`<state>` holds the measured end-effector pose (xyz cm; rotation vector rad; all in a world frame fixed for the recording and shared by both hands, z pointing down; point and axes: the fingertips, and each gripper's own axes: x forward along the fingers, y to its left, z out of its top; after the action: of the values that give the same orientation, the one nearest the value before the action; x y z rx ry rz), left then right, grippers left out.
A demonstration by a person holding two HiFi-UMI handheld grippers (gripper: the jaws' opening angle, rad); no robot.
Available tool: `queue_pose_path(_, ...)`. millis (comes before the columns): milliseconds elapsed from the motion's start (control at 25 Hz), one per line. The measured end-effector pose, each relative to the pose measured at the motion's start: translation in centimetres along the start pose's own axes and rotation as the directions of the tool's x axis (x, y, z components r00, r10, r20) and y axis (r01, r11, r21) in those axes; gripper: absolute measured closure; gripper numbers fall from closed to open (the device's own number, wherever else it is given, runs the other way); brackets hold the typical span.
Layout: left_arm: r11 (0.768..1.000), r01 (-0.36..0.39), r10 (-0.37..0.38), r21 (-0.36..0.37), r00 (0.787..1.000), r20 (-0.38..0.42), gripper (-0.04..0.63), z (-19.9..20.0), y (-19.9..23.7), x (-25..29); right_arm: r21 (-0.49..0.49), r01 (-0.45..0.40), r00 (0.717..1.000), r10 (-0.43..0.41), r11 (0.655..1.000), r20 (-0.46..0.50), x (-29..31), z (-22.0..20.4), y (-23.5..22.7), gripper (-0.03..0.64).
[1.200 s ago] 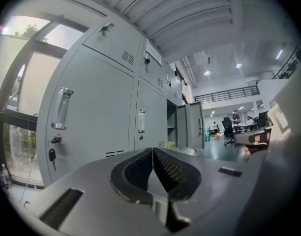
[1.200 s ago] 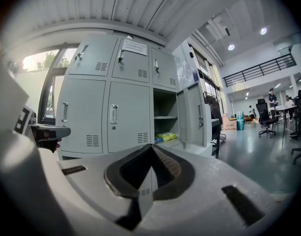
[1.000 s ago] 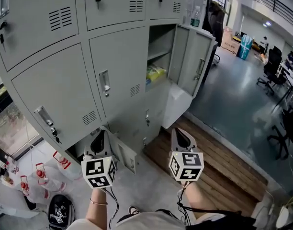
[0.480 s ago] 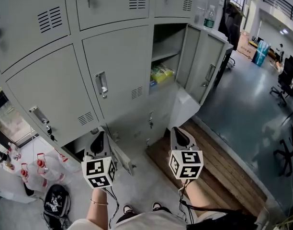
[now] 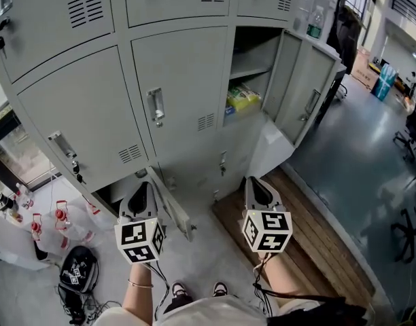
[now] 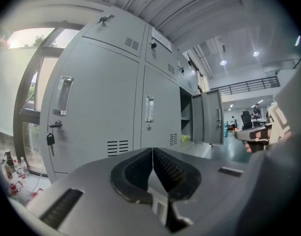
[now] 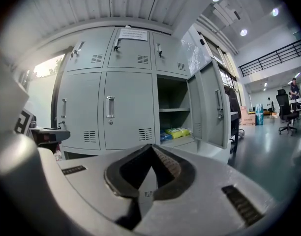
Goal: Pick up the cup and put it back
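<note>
Left gripper (image 5: 142, 187): jaws are resting pressed together, gripping nothing; it is pointing at the closed doors of the grey locker bank (image 5: 92, 100). Right gripper (image 5: 255, 182): jaws are likewise meeting tip to tip, empty. Open compartment (image 5: 252, 63): is standing ahead of the Right gripper, a little to its right, with its door (image 5: 310, 90) hanging wide. Yellow-green packets (image 5: 243, 98): are lying on that compartment's lower shelf. Cup: is not showing in any view.
</note>
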<state>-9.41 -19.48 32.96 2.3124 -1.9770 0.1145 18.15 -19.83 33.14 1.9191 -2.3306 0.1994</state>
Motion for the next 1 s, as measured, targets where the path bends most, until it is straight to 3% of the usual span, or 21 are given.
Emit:
queue_pose_path(200, 0.999, -0.044, 0.044, 0.005, 0.999, -0.009, 0.586, -0.6, 1.8, -2.0, 0.007, -0.047, 0.999, 0.047, 0.999, -0.014, 0.5, -0.6, 2.3, 0.624)
queue_pose_path(400, 0.989, -0.146, 0.146, -0.001, 0.989, -0.008, 0.586, -0.7, 5.8, -4.8, -0.003, -0.140, 0.990, 0.140, 0.990, -0.002, 1.4, 0.0, 6.6, 0.624)
queue_pose_path(1000, 0.925, -0.380, 0.378, -0.025, 0.924, -0.054, 0.586, -3.4, 15.4, -13.1, -0.018, -0.384, 0.923, 0.383, 0.923, -0.047, 3.6, -1.6, 19.9, 0.624)
